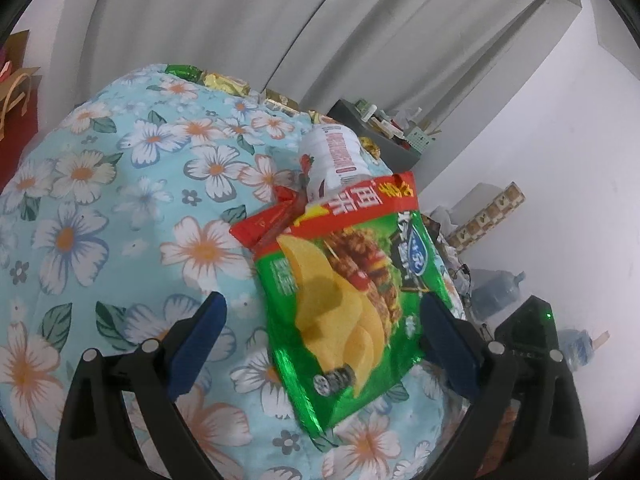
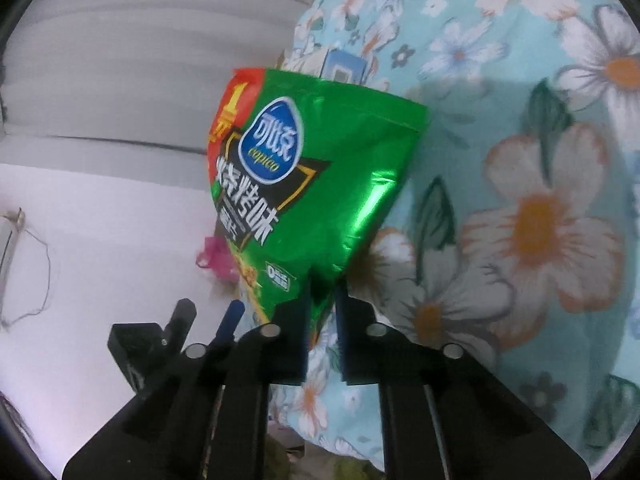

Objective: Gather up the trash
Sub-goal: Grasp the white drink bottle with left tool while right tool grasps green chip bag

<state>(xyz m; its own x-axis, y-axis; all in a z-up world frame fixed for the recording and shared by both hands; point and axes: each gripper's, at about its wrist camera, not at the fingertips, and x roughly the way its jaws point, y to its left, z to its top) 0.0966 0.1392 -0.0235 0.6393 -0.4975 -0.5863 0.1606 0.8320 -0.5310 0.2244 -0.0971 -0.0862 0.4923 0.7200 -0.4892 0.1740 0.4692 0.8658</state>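
1. The right hand-held gripper (image 2: 322, 312) has its jaws pinched together on a lower corner of the green chip bag (image 2: 316, 176); only a thin fold of foil is caught, so the slick bag could slip free if lifted fast.
2. The left hand-held gripper (image 1: 320, 344) stands wide open and empty, the bag (image 1: 348, 300) between its fingers, untouched.
3. The bag lies at the edge of the floral quilt (image 1: 120, 200), overlapping a red wrapper (image 1: 266, 226) and leaning against a white bottle (image 1: 334, 156); dragging it may knock them off the bed.
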